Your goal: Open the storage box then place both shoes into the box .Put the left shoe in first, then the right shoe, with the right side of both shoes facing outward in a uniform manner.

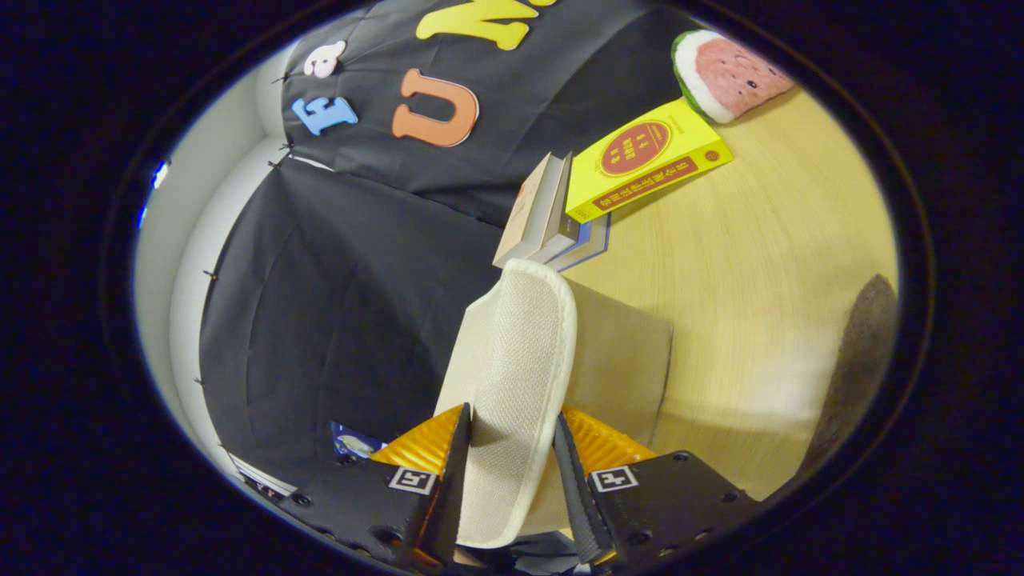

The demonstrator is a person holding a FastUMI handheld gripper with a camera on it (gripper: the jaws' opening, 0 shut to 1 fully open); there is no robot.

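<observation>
Both fingers of the hand-held gripper (512, 480) press on a cream mesh slipper (516, 384), clamped between them with its sole side showing. Slipper runs up toward 12 o'clock from the fingers. Just behind it, at about 1 o'clock, a tan storage box (620, 368) sits on the pale wood table (760, 272). Beyond the slipper's tip, a leaning stack of books (544, 216), a yellow book (648, 160) resting across them. Farther off at 1 o'clock, a watermelon-slice toy (728, 76). Dark fuzzy object (856, 368) at 3 o'clock, not identifiable.
</observation>
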